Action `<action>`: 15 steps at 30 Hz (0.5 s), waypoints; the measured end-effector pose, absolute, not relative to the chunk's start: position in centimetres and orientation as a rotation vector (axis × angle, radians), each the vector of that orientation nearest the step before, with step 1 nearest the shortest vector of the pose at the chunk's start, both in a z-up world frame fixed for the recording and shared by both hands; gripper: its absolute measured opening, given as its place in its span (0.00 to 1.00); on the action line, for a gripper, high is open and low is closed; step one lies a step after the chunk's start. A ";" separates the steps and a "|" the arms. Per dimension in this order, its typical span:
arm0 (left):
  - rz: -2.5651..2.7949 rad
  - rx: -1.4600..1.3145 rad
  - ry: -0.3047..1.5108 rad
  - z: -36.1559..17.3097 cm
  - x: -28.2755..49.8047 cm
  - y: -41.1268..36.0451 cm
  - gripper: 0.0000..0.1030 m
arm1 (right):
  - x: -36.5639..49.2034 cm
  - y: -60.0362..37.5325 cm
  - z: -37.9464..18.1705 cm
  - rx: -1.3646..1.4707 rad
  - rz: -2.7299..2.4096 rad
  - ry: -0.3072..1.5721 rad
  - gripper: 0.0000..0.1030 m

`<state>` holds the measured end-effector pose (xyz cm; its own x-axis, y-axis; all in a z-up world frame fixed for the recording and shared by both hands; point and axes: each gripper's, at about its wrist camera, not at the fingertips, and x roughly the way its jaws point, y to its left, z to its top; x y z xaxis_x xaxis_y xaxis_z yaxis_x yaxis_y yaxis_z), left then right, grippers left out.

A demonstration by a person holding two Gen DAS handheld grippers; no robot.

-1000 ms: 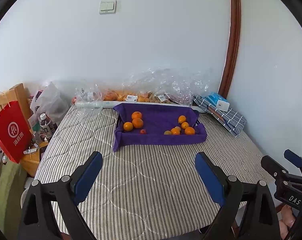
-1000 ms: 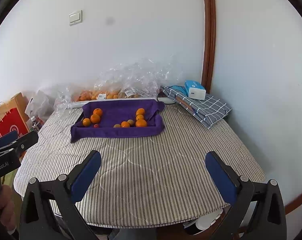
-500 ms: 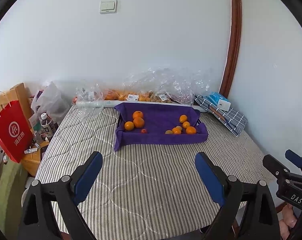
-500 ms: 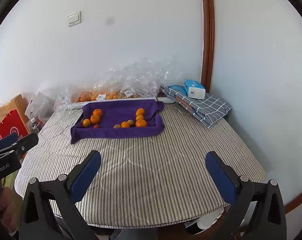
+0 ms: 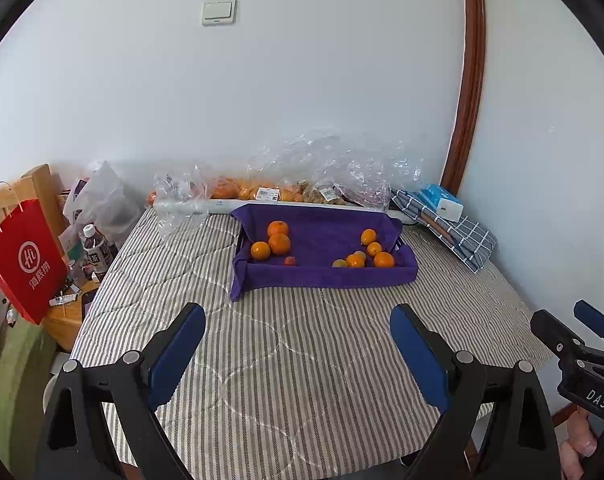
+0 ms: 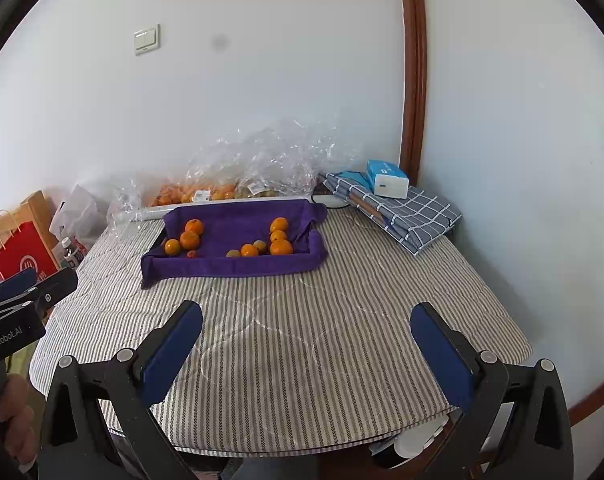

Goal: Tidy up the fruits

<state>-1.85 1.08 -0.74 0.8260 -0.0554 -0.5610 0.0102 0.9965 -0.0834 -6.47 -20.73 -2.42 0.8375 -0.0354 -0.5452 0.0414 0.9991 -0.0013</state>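
Observation:
A tray lined with a purple towel sits at the far side of a striped table. On its left lie three oranges and a small red fruit. On its right lie several oranges and small brownish fruits. My left gripper is open and empty, over the table's near part, well short of the tray. My right gripper is open and empty too, at the near edge.
Clear plastic bags of fruit lie behind the tray against the wall. A folded checked cloth with a tissue pack sits at the far right. A red paper bag and bottles stand left of the table.
Both grippers have drifted very slightly; the views are almost unchanged. The fruits have not moved.

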 end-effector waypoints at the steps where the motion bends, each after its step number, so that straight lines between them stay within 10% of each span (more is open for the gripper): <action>1: -0.035 -0.079 0.598 -0.7 -1.8 1.1 0.91 | -6.5 -20.7 -2.4 0.011 -0.040 0.577 1.00; 15: -0.033 -0.079 0.599 -0.7 -1.9 1.0 0.91 | -6.6 -20.8 -2.3 0.015 -0.040 0.574 1.00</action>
